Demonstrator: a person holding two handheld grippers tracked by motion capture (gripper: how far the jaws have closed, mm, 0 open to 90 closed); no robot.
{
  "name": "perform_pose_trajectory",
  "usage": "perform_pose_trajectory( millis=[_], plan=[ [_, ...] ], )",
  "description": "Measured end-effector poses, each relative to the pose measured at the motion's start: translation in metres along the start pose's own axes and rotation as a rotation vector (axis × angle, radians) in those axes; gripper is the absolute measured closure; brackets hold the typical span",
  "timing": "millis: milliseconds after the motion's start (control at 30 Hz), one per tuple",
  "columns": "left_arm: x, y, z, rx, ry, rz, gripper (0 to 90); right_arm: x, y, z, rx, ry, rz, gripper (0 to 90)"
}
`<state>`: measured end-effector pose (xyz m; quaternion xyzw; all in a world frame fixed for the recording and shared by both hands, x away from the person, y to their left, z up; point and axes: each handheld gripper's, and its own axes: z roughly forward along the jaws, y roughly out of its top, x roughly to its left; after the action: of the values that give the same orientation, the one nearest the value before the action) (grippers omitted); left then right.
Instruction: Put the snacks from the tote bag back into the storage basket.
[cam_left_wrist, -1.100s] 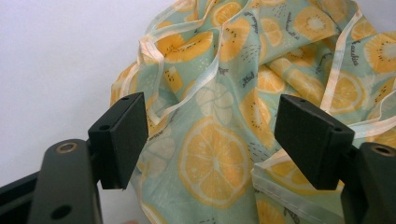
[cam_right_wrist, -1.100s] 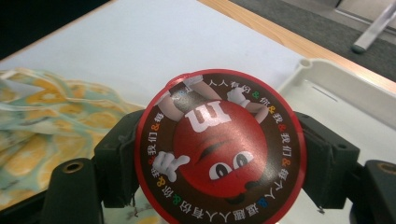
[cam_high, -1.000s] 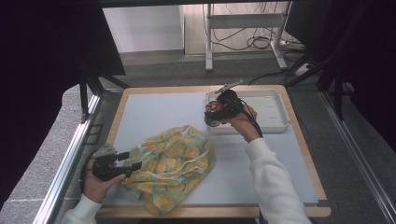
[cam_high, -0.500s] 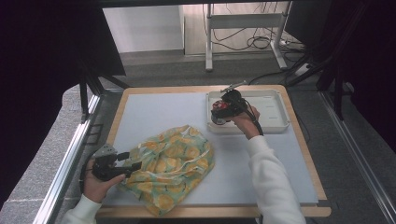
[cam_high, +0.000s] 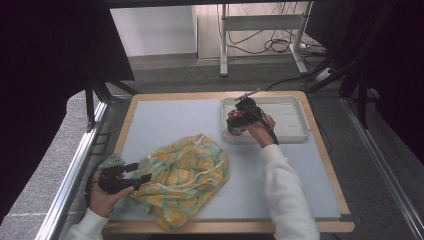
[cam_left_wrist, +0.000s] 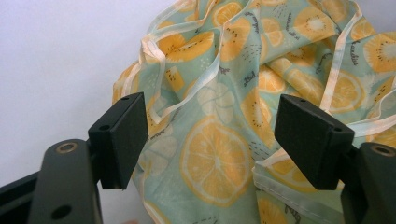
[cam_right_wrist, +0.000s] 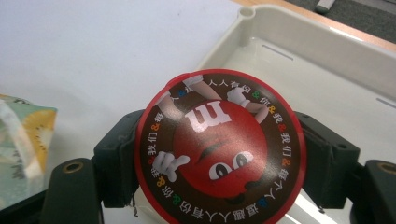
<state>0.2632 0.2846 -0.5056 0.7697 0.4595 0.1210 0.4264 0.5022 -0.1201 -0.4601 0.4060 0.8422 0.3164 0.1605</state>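
A round red-lidded candy tub (cam_right_wrist: 219, 147), its top printed with a red cartoon face and a ring of small coloured characters, sits clamped between the two black jaws of the right gripper (cam_right_wrist: 219, 158), one pad pressed against each side of it. In the right gripper view it hangs over the near left corner of a shallow white tray (cam_right_wrist: 327, 51), whose rim and pale floor show behind and to the right of it. From the high view the right gripper (cam_high: 239, 117) is at the left end of that tray (cam_high: 295, 117), which lies at the far right of the pale blue mat (cam_high: 165, 120) on a wooden-edged table (cam_high: 325, 150); the person's right hand (cam_high: 257, 131) and white sleeve reach up to it from the bottom edge. On the near left part of the mat lies a crumpled cloth bag (cam_high: 182, 175), mint green with orange and kiwi slices and pale trim. The left gripper (cam_high: 131, 179) rests at the bag's left edge, held level by the left hand (cam_high: 102, 192). In the left gripper view its jaws stand wide apart with the bag's fabric (cam_left_wrist: 219, 140) lying between and beyond them, the pads not pressing on it
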Motion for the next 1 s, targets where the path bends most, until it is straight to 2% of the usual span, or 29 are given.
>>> perform_pose_trajectory(
  millis=[267,467,567,633,700,833,1000],
  plan=[
    [0.000,0.000,0.000,0.002,-0.003,0.001,26.3,0.004,-0.002,0.010,0.023,-0.019,-0.013,25.0],
    [-0.001,0.000,0.000,0.001,-0.001,0.001,26.1,0.006,-0.006,0.017,0.041,-0.012,-0.012,24.7],
    [-0.002,0.000,0.000,0.000,-0.002,0.005,26.1,0.006,-0.007,0.017,0.030,-0.009,0.006,23.1],
    [-0.002,0.000,0.001,0.001,-0.003,0.008,26.1,0.006,-0.007,0.016,0.018,-0.005,0.023,17.9],
    [-0.002,0.000,0.001,0.002,-0.003,0.007,26.1,0.006,-0.006,0.013,-0.005,-0.022,0.031,14.3],
    [-0.002,0.000,0.001,0.001,-0.003,0.008,26.0,0.007,-0.004,0.005,-0.046,-0.016,0.041,13.9],
    [-0.002,0.000,0.001,0.002,-0.003,0.007,26.1,0.011,-0.001,-0.002,-0.071,0.000,0.038,14.0]
  ],
)
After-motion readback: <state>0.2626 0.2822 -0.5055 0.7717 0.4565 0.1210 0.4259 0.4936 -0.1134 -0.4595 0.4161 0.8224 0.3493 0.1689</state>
